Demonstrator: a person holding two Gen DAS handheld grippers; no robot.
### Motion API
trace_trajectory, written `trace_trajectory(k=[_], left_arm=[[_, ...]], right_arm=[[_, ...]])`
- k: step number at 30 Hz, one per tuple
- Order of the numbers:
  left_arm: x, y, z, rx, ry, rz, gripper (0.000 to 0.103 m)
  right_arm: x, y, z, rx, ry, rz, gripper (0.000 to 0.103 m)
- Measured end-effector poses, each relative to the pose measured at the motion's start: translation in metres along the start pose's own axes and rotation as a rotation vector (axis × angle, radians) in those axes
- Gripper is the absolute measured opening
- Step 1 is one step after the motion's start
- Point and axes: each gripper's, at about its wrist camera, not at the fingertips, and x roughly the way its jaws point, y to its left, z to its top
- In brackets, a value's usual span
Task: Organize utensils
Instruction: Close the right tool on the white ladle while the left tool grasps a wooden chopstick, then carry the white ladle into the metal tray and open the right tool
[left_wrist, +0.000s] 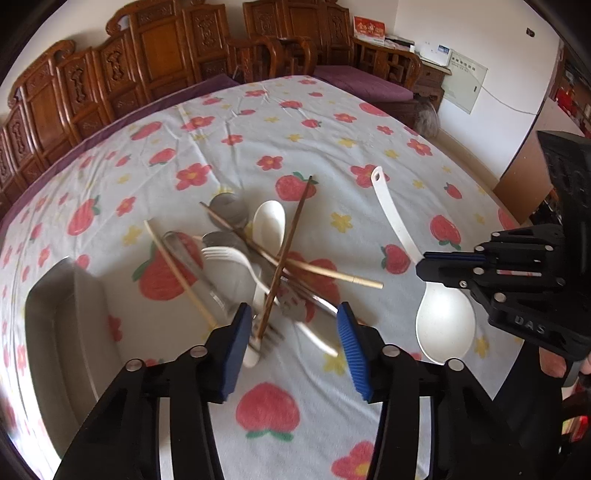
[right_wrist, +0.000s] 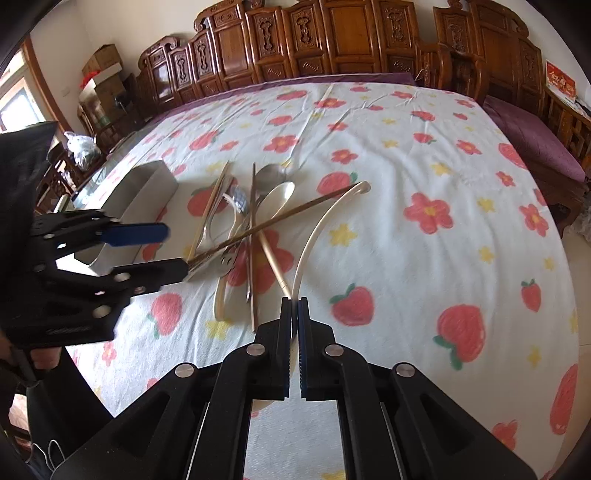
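Note:
A pile of utensils (left_wrist: 258, 258) lies on the strawberry-print cloth: white and metal spoons, a white plastic fork (left_wrist: 225, 254), a metal fork, and dark and pale chopsticks. My left gripper (left_wrist: 293, 332) stands open over the pile's near end. A dark chopstick's (left_wrist: 284, 251) tip and the metal fork's tines lie between its blue pads, which do not press on them. In the right wrist view the left gripper (right_wrist: 175, 251) has that chopstick (right_wrist: 280, 218) at its lower finger. My right gripper (right_wrist: 294, 306) is shut on a white rice spoon (right_wrist: 317, 229) at the neck, also seen from the side (left_wrist: 428, 264) above the spoon's bowl (left_wrist: 443, 325).
A grey rectangular tray (left_wrist: 55, 325) (right_wrist: 147, 184) stands left of the pile. Carved wooden furniture (right_wrist: 332, 40) with purple cushions borders the table's far and right sides. The table's right edge (left_wrist: 491, 192) drops to the floor. A person's hand (right_wrist: 44, 358) holds the left gripper.

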Motion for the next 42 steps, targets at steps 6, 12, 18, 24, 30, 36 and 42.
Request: trace_trajectory(k=[6,12,18,24,30,36,42], left_arm=[[0.030,0.002,0.023,0.003,0.059,-0.008,0.029],[0.054,0.001,0.035,0.013,0.102,0.017,0.018],[0.066,-0.003,0.038,0.040,0.136,0.063,0.013],[0.075,-0.010,0.039,0.080,0.165,0.115,0.014],[0.063,-0.013,0.041,0.073,0.128,0.111,0.005],[0.033,-0.016,0.039,0.066,0.062,0.108,0.005],[-0.002,-0.009,0.032,0.038,0.003,0.098,0.005]], right_arm=[[-0.003,-0.012,0.002,0.038,-0.005,0.009,0.004],[-0.002,-0.012,0.002,0.041,-0.002,0.022,0.004],[0.000,-0.011,0.001,0.043,0.005,0.032,0.004],[-0.001,-0.012,0.003,0.046,0.001,0.037,0.004],[-0.002,-0.013,0.004,0.046,0.001,0.037,0.004],[-0.002,-0.007,0.002,0.030,0.003,0.034,0.004],[-0.008,0.002,0.004,0.014,-0.015,0.050,0.004]])
